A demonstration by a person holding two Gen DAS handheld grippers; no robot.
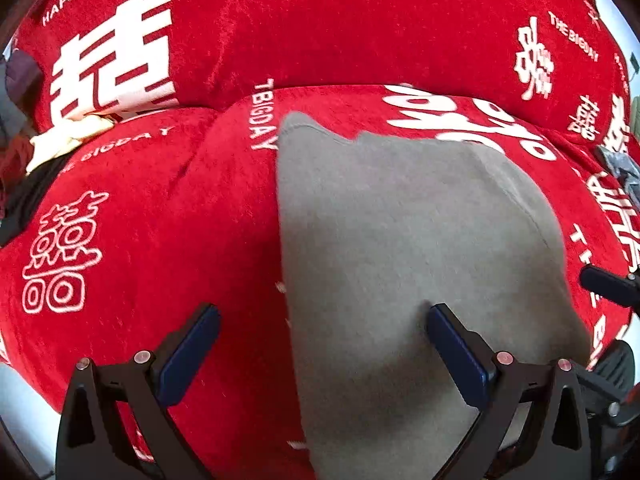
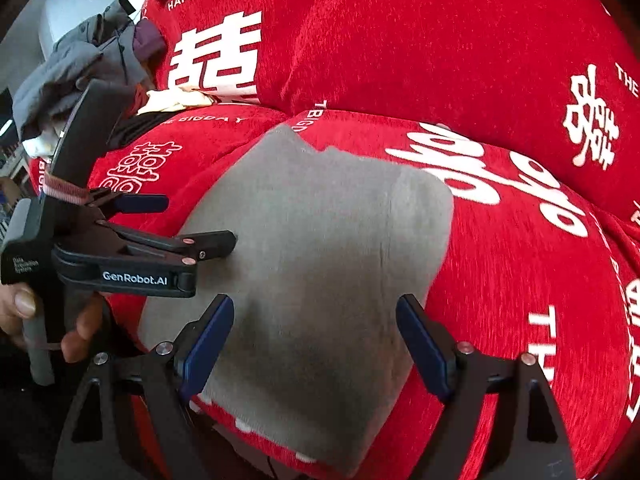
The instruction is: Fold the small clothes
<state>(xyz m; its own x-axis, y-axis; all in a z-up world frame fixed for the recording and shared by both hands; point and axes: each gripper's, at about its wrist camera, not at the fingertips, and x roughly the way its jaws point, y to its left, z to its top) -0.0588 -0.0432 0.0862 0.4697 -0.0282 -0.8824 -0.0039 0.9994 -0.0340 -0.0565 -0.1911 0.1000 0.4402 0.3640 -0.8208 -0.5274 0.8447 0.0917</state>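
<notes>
A small grey garment [image 1: 400, 240] lies flat and folded on the red sofa seat [image 1: 140, 220]; it also shows in the right wrist view [image 2: 320, 260]. My left gripper [image 1: 324, 320] is open and empty, its fingers astride the garment's left edge, just above it. It shows from the side in the right wrist view [image 2: 200, 220], at the garment's left edge. My right gripper [image 2: 316, 312] is open and empty, low over the garment's near part. One of its fingers [image 1: 608, 284] shows at the right edge of the left wrist view.
The sofa has a red cover with white lettering and a tall backrest [image 2: 400, 48]. A heap of grey and dark clothes [image 2: 80, 64] lies on the sofa's left end, with a pale yellow cloth [image 2: 176, 100] beside it. A white wall [image 2: 60, 0] is behind.
</notes>
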